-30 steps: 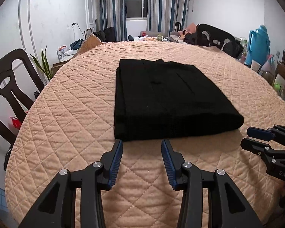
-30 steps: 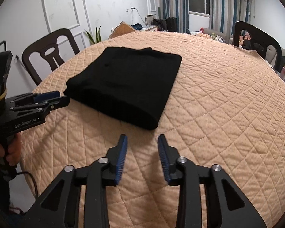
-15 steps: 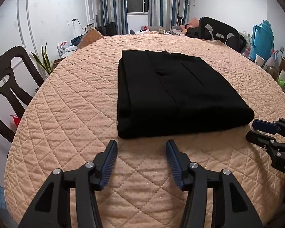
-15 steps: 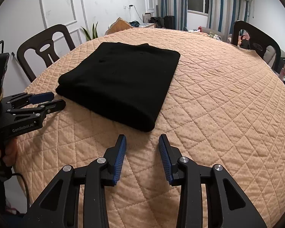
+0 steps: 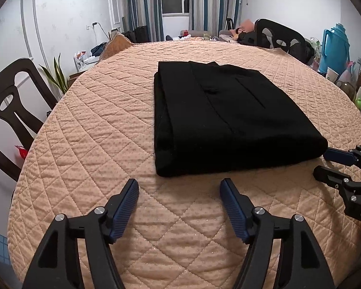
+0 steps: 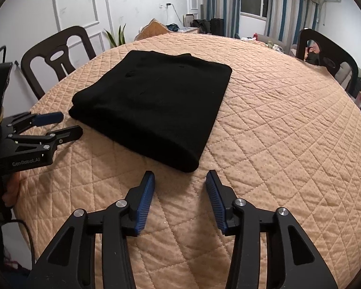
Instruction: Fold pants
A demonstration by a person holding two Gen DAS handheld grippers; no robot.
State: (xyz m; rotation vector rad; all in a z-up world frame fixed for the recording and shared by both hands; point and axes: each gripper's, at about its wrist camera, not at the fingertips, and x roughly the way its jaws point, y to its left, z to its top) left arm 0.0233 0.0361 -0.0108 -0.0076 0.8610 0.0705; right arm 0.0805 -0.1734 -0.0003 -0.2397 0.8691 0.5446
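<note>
Black pants [image 5: 223, 118] lie folded into a flat rectangle on the desk [image 5: 89, 130], which is covered by a peach quilted cloth. They sit toward the middle of the top, fully released.

My left tongs [image 5: 179, 187] hang just short of the pants' near edge, pointed down at the quilt. Their jaws have just been opening; they stand wide apart now, with only bare quilt between them. No contact with the fabric.

My right tongs [image 6: 180, 180] sit just off the near right corner of the fold, also angled down. Their jaws have just been opening as well and now stand spread, nothing between the blue pads [image 6: 145, 200].

From the right wrist view, the left tongs show beside the pants' near left corner, close but apart. From the left wrist view, the right tongs' tips lie right by the opposite corner; I cannot tell if they brush it.

Dark chair [image 6: 57, 57] stands at the desk's left side.
</note>
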